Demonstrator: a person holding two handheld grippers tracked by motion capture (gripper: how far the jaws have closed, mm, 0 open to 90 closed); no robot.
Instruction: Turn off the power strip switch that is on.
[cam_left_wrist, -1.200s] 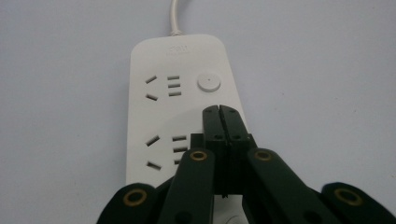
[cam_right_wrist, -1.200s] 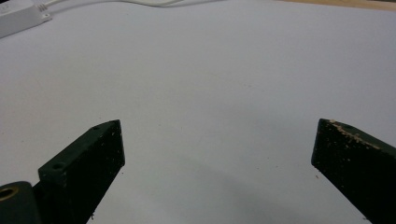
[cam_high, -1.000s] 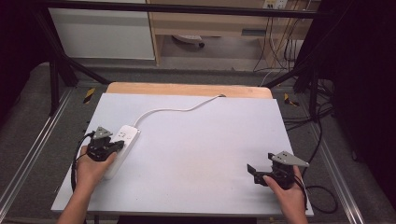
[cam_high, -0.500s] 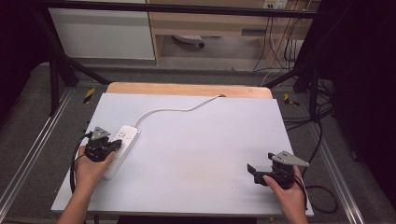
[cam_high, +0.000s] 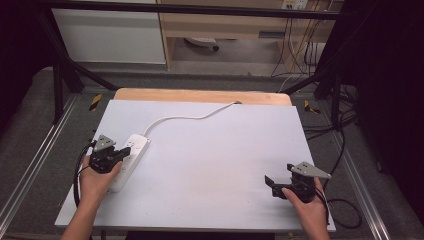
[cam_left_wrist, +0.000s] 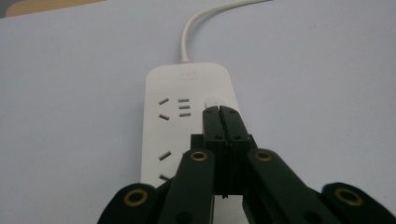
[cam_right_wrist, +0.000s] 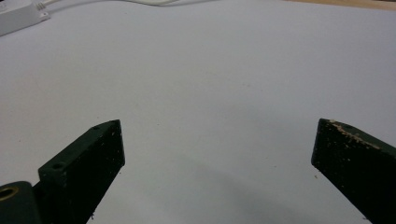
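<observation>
A white power strip lies at the table's left side, its white cord running to the far edge. In the left gripper view the strip shows several sockets and a white switch button. My left gripper is shut, its tips resting at the near edge of that button. In the high view it sits over the strip, held by a hand. My right gripper rests open at the table's near right; its jaws stand wide apart over bare white surface, holding nothing.
The white tabletop lies on a wooden board showing at the far edge. Metal frame rails flank the table. Cables trail on the floor at right. The strip's end appears far off in the right gripper view.
</observation>
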